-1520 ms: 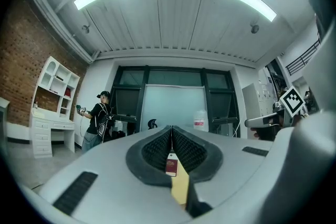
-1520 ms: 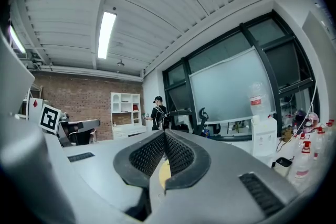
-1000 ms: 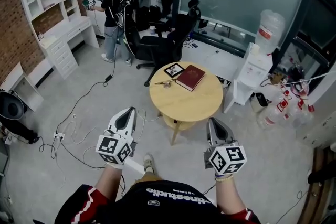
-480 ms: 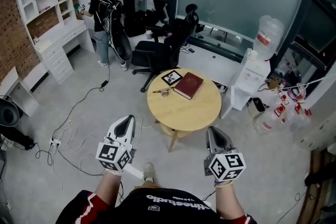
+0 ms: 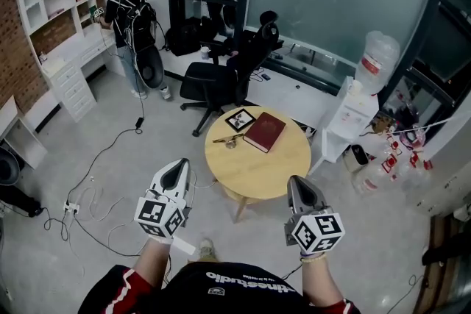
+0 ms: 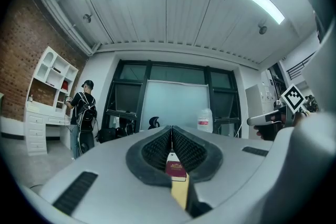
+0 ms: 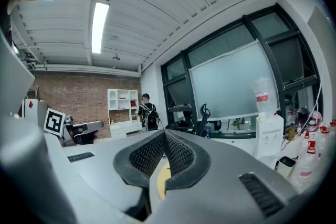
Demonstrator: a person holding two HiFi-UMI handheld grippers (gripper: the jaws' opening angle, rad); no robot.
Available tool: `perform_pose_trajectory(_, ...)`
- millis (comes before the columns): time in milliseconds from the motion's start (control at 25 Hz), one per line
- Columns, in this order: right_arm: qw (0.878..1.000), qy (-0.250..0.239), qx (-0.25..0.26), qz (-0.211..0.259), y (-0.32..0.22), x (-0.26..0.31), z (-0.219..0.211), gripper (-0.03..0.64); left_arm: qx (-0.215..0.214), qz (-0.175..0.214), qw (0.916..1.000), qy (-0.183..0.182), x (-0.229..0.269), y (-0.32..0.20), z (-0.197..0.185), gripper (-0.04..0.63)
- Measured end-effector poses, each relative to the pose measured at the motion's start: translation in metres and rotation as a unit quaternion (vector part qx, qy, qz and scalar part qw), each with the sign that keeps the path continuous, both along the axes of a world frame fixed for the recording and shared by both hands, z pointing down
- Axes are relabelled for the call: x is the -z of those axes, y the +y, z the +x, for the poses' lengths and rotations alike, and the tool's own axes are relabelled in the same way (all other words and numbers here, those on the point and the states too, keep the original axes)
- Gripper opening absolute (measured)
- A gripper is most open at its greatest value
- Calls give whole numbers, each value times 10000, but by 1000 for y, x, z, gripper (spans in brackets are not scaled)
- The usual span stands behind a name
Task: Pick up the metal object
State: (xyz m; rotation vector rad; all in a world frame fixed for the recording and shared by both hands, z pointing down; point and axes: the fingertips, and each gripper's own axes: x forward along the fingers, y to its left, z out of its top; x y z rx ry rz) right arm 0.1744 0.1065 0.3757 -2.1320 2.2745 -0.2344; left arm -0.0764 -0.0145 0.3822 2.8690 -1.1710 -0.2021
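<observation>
A small metal object lies on the left part of a round wooden table, next to a dark red book and a framed black-and-white card. Both grippers hover in front of the table, short of its near edge. My left gripper is shut and empty, and in the left gripper view its pads meet, with the book showing low between them. The right gripper is shut with nothing in it. Its pads touch in the right gripper view.
A black office chair stands behind the table. A white water dispenser and several bottles stand to the right. A person stands at white shelves far left. Cables trail over the floor at left.
The table has slid slightly lower in the head view, closer to the grippers. The person in the background has shifted left. Both grippers stay shut and hold their places.
</observation>
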Motion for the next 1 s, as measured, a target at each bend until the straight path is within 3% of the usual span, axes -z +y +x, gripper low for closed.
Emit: perform_pose_trajectory(1000,9996,229,-86,-122,-171,7,-15,28,-179,-168,9995,193,-9,-177,-9,21)
